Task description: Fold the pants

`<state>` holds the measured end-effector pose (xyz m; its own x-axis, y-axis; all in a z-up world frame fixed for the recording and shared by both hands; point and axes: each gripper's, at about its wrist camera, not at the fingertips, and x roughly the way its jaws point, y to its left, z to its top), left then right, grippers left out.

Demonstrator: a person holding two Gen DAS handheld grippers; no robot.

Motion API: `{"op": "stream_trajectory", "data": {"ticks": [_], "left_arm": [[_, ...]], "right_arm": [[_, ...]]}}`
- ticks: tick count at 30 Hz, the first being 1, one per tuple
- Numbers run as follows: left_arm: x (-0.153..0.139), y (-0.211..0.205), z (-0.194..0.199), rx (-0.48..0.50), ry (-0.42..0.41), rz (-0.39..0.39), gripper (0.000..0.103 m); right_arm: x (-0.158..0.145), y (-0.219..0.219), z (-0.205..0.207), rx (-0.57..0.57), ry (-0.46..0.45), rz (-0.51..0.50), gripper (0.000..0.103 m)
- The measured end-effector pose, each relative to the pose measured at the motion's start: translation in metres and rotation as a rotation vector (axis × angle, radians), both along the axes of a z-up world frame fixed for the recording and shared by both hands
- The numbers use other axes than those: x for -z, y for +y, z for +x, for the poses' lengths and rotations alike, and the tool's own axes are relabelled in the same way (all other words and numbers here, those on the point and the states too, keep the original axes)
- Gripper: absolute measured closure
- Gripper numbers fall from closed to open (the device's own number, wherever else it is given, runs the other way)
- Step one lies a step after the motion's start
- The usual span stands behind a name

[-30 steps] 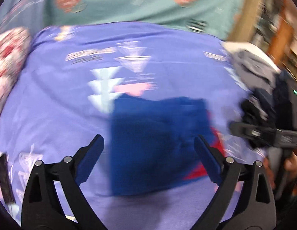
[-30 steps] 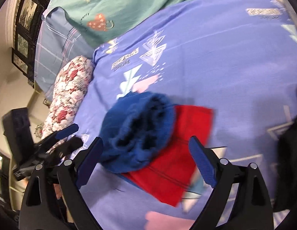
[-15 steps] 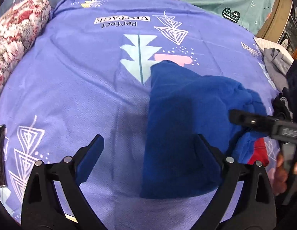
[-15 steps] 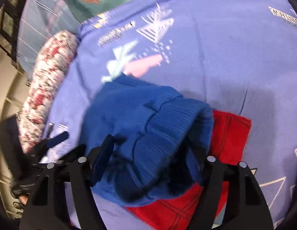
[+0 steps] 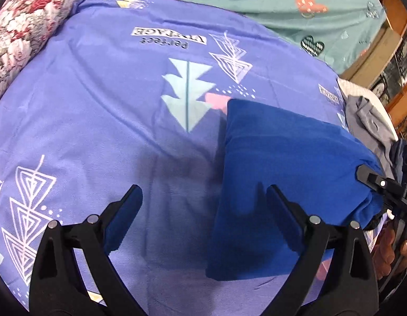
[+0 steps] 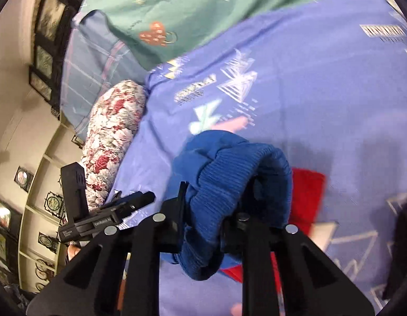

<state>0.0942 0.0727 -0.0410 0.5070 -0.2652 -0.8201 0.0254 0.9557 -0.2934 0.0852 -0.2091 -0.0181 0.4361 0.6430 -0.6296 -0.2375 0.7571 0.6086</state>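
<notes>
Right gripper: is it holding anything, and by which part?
The right gripper is closing on the blue pants, its jaws around the ribbed waistband. The left gripper is open and holds nothing, hovering above the purple bedsheet.

On the purple bedsheet [image 5: 98,110], far from the camera, a printed label reads "Perfect VINTAGE", upside down in the left wrist view. A second small label near the sheet's right edge is too small to read, probably the same print.
</notes>
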Motion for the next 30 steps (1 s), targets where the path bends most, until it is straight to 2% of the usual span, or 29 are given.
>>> {"op": "stream_trajectory", "data": {"ticks": [2, 3, 4, 6, 7, 9, 11, 13, 14, 16, 19, 22, 23, 24, 26, 28, 29, 30], "left_arm": [[0.014, -0.01, 0.004, 0.023, 0.039, -0.004, 0.007], [0.021, -0.014, 0.006, 0.031, 0.054, -0.016, 0.006], [0.028, -0.017, 0.008, 0.035, 0.07, -0.024, 0.003], [0.037, -0.022, 0.01, 0.028, 0.096, -0.02, 0.002], [0.037, -0.022, 0.01, 0.025, 0.097, -0.017, 0.002], [0.033, -0.02, 0.012, 0.034, 0.1, -0.007, 0.002], [0.025, -0.016, 0.015, 0.035, 0.098, -0.006, 0.002], [0.012, -0.011, 0.021, 0.018, 0.066, -0.014, 0.002], [0.007, -0.011, 0.025, 0.014, 0.056, -0.015, 0.002], [-0.002, -0.015, 0.038, 0.01, 0.03, -0.025, 0.002], [0.001, -0.028, 0.056, 0.052, 0.045, -0.032, 0.002], [0.028, -0.042, 0.073, 0.063, 0.139, 0.033, 0.002], [0.041, -0.043, 0.077, 0.061, 0.191, 0.032, 0.002], [0.05, -0.038, 0.078, 0.031, 0.226, -0.013, 0.002], [0.048, -0.032, 0.076, 0.017, 0.235, -0.064, 0.002], [0.037, -0.03, 0.072, 0.034, 0.219, -0.061, 0.002], [0.033, -0.029, 0.07, 0.042, 0.214, -0.064, 0.002], [0.027, -0.027, 0.066, 0.058, 0.207, -0.074, 0.002]], "right_arm": [[0.029, -0.015, 0.006, 0.037, 0.096, -0.025, 0.082], [0.048, -0.022, 0.01, 0.074, 0.157, -0.041, 0.076], [0.06, -0.027, 0.012, 0.101, 0.187, -0.065, 0.064], [0.073, -0.033, 0.013, 0.115, 0.205, -0.076, 0.061], [0.07, -0.033, 0.012, 0.11, 0.198, -0.071, 0.056], [0.057, -0.031, 0.009, 0.098, 0.165, -0.125, 0.054], [0.033, -0.027, 0.005, 0.088, 0.07, -0.227, 0.054], [0.008, -0.024, 0.001, 0.145, -0.044, -0.368, 0.054], [0.0, -0.022, 0.0, 0.167, -0.085, -0.396, 0.054], [-0.007, -0.014, 0.008, 0.136, -0.127, -0.35, 0.06], [0.005, 0.0, 0.023, 0.069, -0.09, -0.282, 0.065], [0.037, 0.014, 0.041, 0.082, -0.02, -0.367, 0.066], [0.047, 0.017, 0.045, 0.084, -0.005, -0.386, 0.066], [0.049, 0.014, 0.043, 0.082, -0.011, -0.399, 0.066], [0.047, 0.013, 0.039, 0.066, -0.028, -0.404, 0.064], [0.034, 0.001, 0.032, 0.048, -0.019, -0.282, 0.044], [0.03, -0.006, 0.028, 0.048, -0.013, -0.217, 0.038], [0.026, -0.014, 0.025, 0.057, -0.008, -0.17, 0.025]]}}
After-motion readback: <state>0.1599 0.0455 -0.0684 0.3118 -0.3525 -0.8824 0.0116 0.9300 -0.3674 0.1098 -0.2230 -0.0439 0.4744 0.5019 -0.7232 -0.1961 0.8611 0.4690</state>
